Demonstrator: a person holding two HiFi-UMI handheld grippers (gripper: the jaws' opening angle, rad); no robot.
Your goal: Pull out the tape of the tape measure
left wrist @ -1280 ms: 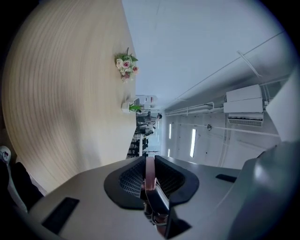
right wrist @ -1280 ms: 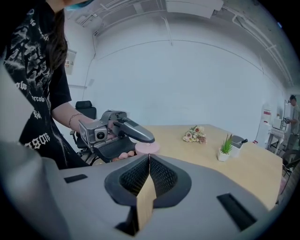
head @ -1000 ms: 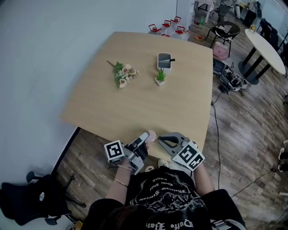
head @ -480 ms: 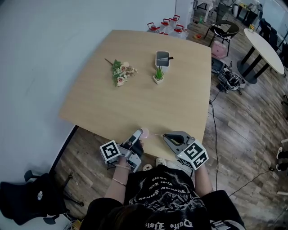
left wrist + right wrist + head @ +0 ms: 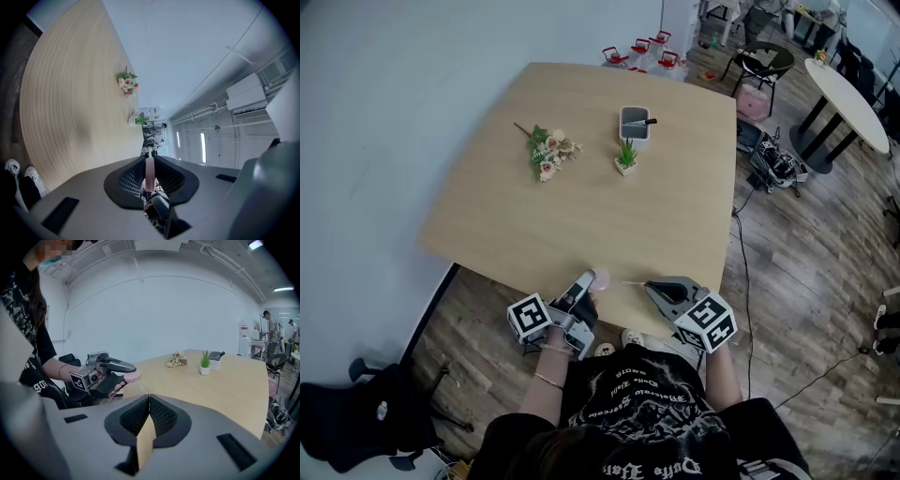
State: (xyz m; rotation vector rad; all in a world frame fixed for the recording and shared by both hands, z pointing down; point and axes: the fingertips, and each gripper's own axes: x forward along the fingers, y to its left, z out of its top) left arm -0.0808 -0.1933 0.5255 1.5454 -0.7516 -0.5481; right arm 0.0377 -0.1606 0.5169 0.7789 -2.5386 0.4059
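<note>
Light wooden table: pink-and-white flower bunch at 9 o'clock of small white-potted green plant; grey square holder at its 12 o'clock.

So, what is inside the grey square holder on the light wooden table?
A slim black handle leans over the rim of the grey square holder. Its lower end and anything else inside are hidden by the walls.

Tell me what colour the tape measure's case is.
The tape measure case is pale pink; it shows clearest in the right gripper view.
</note>
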